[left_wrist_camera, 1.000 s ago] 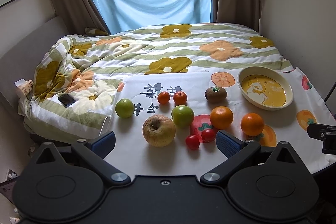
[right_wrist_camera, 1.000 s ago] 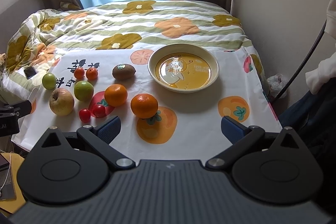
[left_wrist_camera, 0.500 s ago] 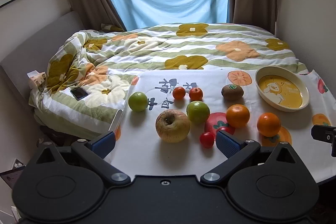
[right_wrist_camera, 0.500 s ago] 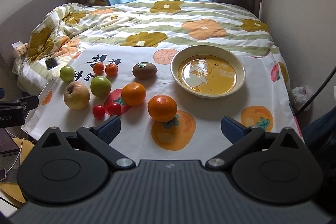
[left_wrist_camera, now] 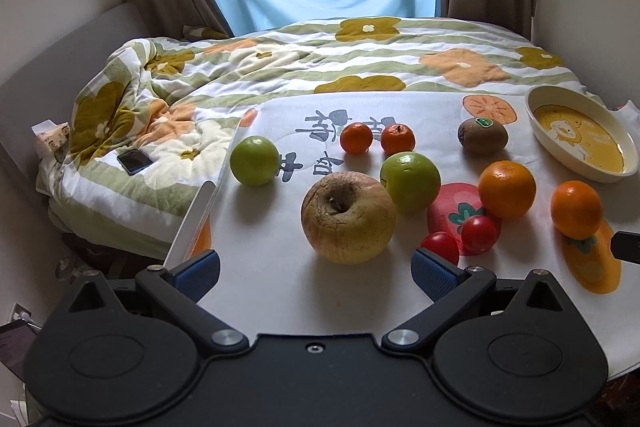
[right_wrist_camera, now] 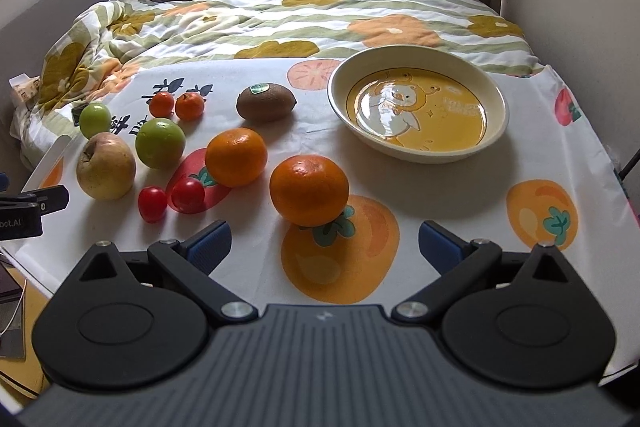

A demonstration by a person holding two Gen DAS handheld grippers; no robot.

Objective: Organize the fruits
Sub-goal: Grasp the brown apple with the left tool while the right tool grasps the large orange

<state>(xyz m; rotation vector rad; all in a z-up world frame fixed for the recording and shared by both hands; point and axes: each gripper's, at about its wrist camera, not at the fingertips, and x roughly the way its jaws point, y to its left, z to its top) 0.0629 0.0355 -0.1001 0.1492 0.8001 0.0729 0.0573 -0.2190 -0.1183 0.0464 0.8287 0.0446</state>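
Eleven loose fruits on the printed tablecloth (right_wrist_camera: 460, 195), big yellowish apple (left_wrist_camera: 347, 217) nearest the left gripper (left_wrist_camera: 315, 267), orange (right_wrist_camera: 309, 190) before the right gripper (right_wrist_camera: 325, 241), both spread wide, empty yellow bowl (right_wrist_camera: 417, 107) beside the kiwi (right_wrist_camera: 266, 101).

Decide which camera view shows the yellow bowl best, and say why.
The right wrist view: the yellow bowl sits whole near the centre, its cartoon picture clear. The left wrist view shows the same bowl small, squeezed against the right edge.

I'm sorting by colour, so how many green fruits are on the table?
2. One green fruit sits at the far left by the table edge; the other green fruit sits just right of and behind the big yellowish apple. None looks hidden.
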